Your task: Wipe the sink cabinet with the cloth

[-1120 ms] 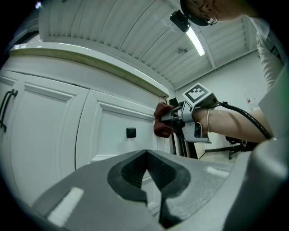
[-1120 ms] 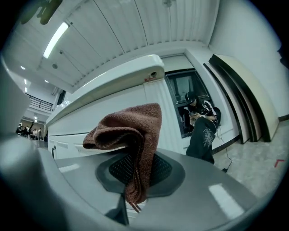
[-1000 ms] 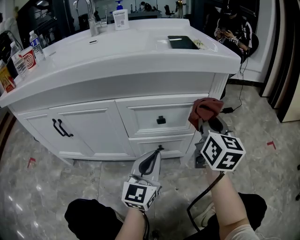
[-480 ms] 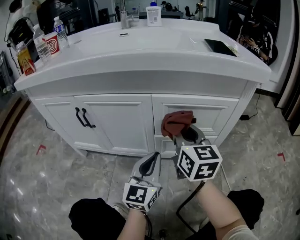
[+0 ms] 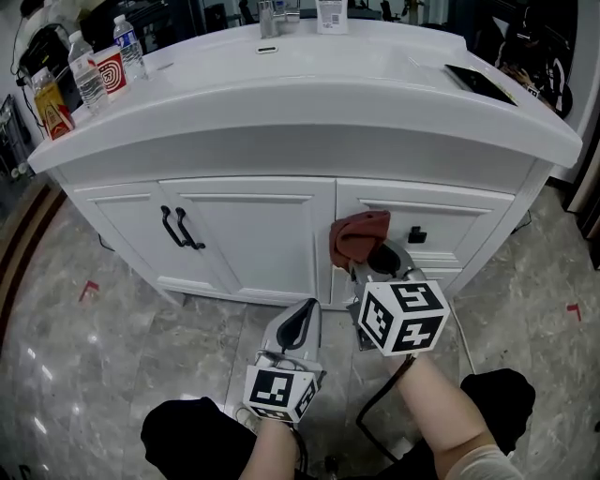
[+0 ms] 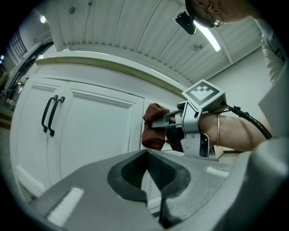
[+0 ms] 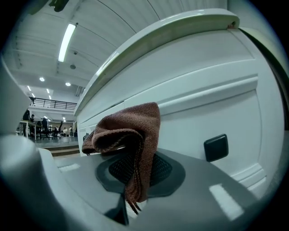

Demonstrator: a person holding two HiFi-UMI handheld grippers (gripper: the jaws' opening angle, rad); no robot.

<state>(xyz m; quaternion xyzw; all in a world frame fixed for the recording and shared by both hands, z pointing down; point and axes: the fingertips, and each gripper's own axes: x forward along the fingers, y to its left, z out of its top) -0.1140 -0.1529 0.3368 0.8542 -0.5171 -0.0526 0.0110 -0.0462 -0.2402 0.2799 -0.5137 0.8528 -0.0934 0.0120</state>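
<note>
A white sink cabinet (image 5: pixel 253 225) with a curved white top fills the head view. My right gripper (image 5: pixel 361 261) is shut on a reddish-brown cloth (image 5: pixel 355 236), holding it against the upper drawer front just right of the door's edge. The cloth (image 7: pixel 128 140) drapes over the shut jaws in the right gripper view, with the black drawer knob (image 7: pixel 216 147) to its right. My left gripper (image 5: pixel 302 323) hangs lower, in front of the cabinet's base, shut and holding nothing. The left gripper view shows the cloth (image 6: pixel 153 126) and the right gripper (image 6: pixel 159 125) ahead.
Black door handles (image 5: pixel 178 228) sit on the left door. A drawer knob (image 5: pixel 417 234) is right of the cloth. On the countertop stand bottles and a cup (image 5: pixel 92 75) at left, a tap (image 5: pixel 268 17) at the back, a dark tablet (image 5: pixel 479 82) at right. Marble floor (image 5: pixel 103 356) lies below.
The view has shifted left along the cabinet. My right gripper with the cloth has moved from the right drawer's far end to the drawer's left edge. The left gripper has stayed put.
</note>
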